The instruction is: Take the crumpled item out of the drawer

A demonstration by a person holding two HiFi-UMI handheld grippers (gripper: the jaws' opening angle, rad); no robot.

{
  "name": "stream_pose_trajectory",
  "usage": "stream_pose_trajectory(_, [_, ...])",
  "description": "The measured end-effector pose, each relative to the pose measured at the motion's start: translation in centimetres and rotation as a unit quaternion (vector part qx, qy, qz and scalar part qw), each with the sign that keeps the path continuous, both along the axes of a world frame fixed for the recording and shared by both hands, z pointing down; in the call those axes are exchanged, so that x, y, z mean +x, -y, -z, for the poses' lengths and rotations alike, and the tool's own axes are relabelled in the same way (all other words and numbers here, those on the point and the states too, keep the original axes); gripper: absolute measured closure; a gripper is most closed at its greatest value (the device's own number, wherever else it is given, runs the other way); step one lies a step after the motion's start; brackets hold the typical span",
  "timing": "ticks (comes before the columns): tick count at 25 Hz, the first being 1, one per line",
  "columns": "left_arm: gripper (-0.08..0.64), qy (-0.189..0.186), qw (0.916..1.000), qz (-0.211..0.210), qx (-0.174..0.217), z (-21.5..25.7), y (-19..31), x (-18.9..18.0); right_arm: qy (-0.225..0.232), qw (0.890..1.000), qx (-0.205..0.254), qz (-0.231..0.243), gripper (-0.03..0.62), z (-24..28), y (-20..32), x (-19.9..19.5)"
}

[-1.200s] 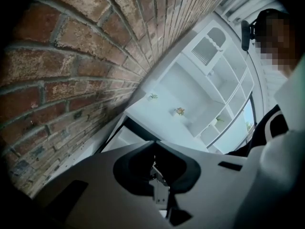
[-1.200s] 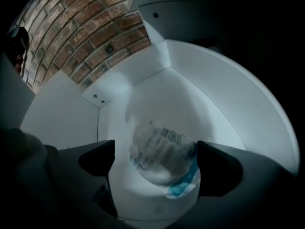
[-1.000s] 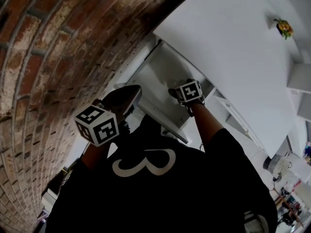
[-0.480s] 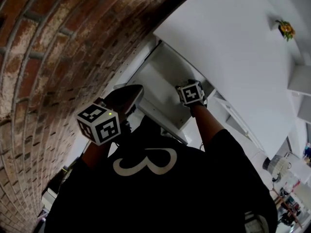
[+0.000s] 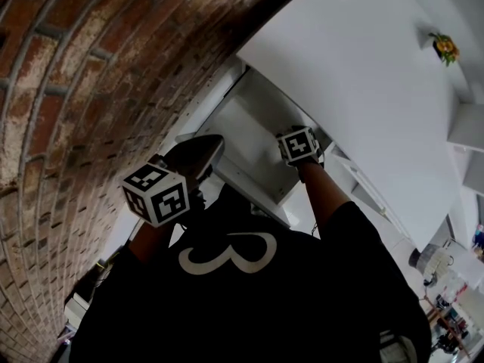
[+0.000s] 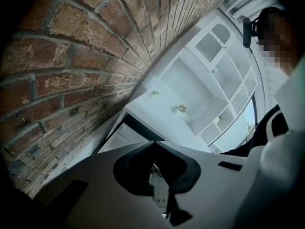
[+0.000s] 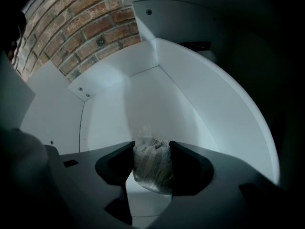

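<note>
Now right gripper (image 7: 152, 144) jaws, just closing, clamp crumpled item (image 7: 152, 168) inside drawer (image 7: 195, 94); left gripper (image 6: 153, 143) jaws together, empty

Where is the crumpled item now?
In the right gripper view, the crumpled item is low at centre, inside the drawer. It is pinched between the jaws of the right gripper, which have just been closing on it.

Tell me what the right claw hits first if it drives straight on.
The crumpled item, already between its jaws, which have just been closing; behind that, probably the drawer floor.
</note>
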State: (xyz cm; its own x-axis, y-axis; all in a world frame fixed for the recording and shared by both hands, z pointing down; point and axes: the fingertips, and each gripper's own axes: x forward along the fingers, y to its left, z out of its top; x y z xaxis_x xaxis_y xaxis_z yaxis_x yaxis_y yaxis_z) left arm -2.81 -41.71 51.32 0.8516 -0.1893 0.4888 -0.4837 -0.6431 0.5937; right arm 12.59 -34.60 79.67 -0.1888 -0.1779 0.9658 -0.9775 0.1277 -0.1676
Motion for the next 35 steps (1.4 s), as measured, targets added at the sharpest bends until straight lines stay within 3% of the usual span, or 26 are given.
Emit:
stream_pose_trajectory(4, [0.557, 0.006, 1.0000, 0.000, 0.000, 0.0, -0.2, 0.0, 0.039, 0.999, 0.008, 0.001, 0.376, 0.1, 0.6, -1.1])
stream_pose_trajectory(11, [0.557, 0.010, 0.9999, 0.008, 0.006, 0.4, -0.6, -0.3, 0.050, 0.999, 0.016, 0.001, 0.391, 0.6, 2.2, -0.7])
stream_pose_trajectory(20, [0.557, 0.001, 0.9996, 0.020, 0.021, 2.2, -1.9, -0.6, 0.065, 0.994, 0.085, -0.004, 0.396, 4.6, 2.9, -1.8])
stream_pose_trajectory(27, [0.557, -0.009, 0.9990, 0.019, 0.038, 4.1, -3.5, 0.1, 0.121, 0.980, 0.158, -0.006, 0.396, 11.3, 3.2, -3.5])
stream_pose_trajectory(35, [0.557, -0.027, 0.9971, 0.014, 0.070, 7.2, -6.7, 0.7, 0.196, 0.950, 0.238, -0.035, 0.397, 20.3, 1.7, -4.6])
